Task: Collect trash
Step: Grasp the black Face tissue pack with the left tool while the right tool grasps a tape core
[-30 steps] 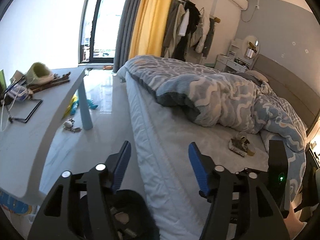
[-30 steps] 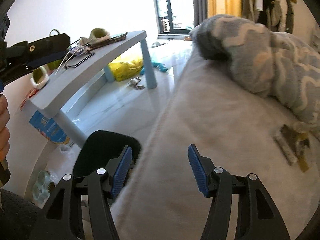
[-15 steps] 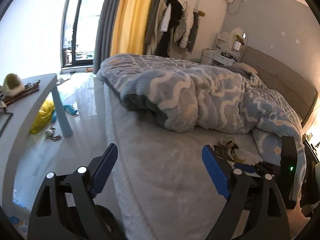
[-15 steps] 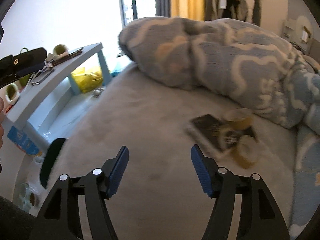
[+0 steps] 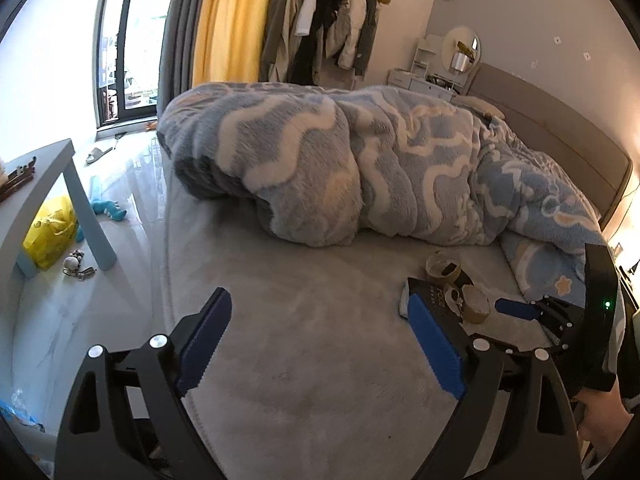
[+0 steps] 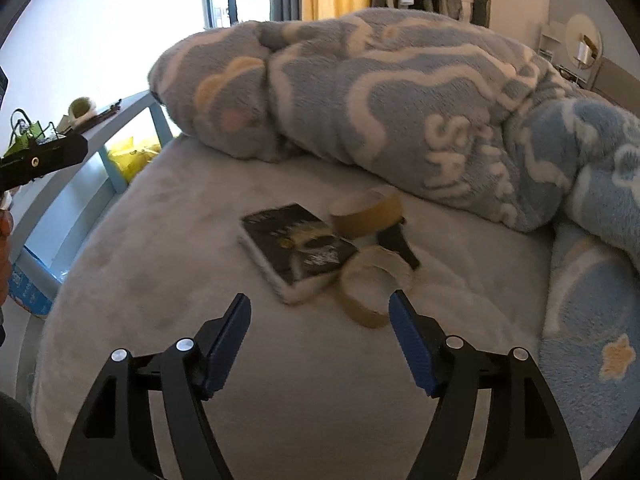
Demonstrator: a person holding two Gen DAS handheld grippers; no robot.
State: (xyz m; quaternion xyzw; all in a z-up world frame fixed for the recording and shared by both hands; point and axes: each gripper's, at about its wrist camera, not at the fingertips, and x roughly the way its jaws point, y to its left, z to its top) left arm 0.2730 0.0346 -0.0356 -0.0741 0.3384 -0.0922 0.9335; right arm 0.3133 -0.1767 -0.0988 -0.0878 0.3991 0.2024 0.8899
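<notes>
Nothing on the bed (image 6: 168,264) has been picked up yet, as far as these views show. Working left to right: the left tool (image 5: 320,344) hangs over bare grey bedding, its jaws spread wide after just opening further, with nothing between them. To its right lies the small heap to be cleared: a dark booklet (image 6: 298,246) flat on the bed, one tape roll (image 6: 366,212) at its far edge beside the blanket (image 6: 400,100), and a second tape roll (image 6: 374,286) at its near corner, with a dark flat piece between the rolls. The right tool (image 6: 320,344) is aimed at this heap, jaws spread and just opening wider; the near roll sits just ahead of its right finger, not yet pinched. So the reach is nearly done, I judge; closing on a piece, lifting it and carrying it to a bin all remain. No bin is in view now.
</notes>
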